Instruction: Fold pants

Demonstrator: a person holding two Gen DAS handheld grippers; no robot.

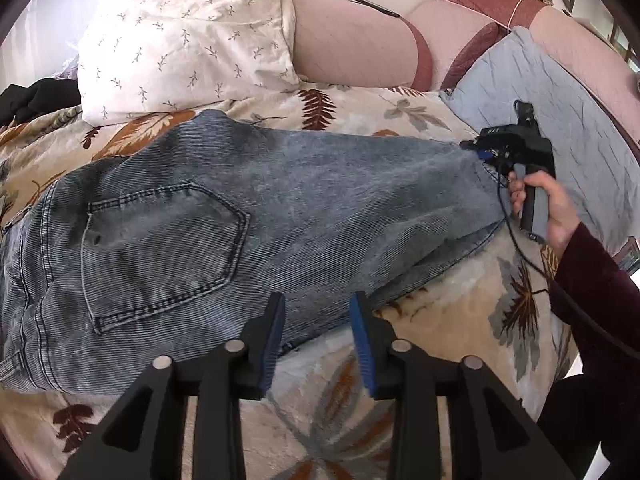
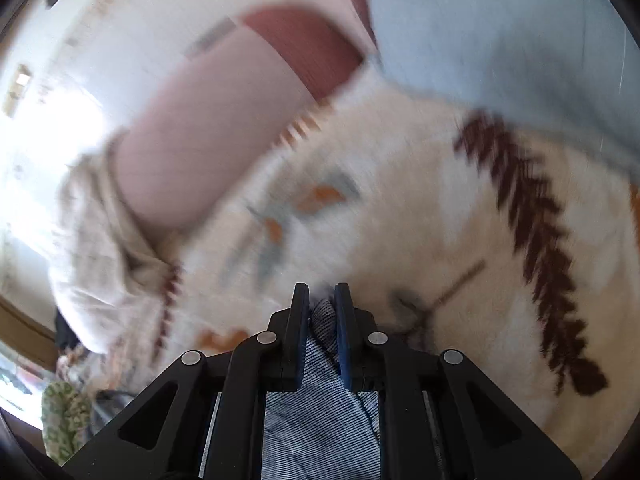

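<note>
Grey-blue washed jeans (image 1: 224, 220) lie flat on the leaf-print bedspread (image 1: 452, 320), back pocket up, waistband at the left and leg end at the right. My left gripper (image 1: 318, 308) is open and empty, just above the jeans' near edge. My right gripper (image 1: 486, 158) is at the leg end of the jeans, held by a hand in a dark red sleeve. In the blurred right wrist view the right gripper (image 2: 322, 294) is shut on a fold of the jeans (image 2: 320, 412), which bunches between the fingers.
A white leaf-print pillow (image 1: 188, 40) and pink bolsters (image 1: 352, 44) lie at the head of the bed. A pale blue quilted pillow (image 1: 560, 120) lies at the right. Dark clothing (image 1: 36, 96) sits at the far left.
</note>
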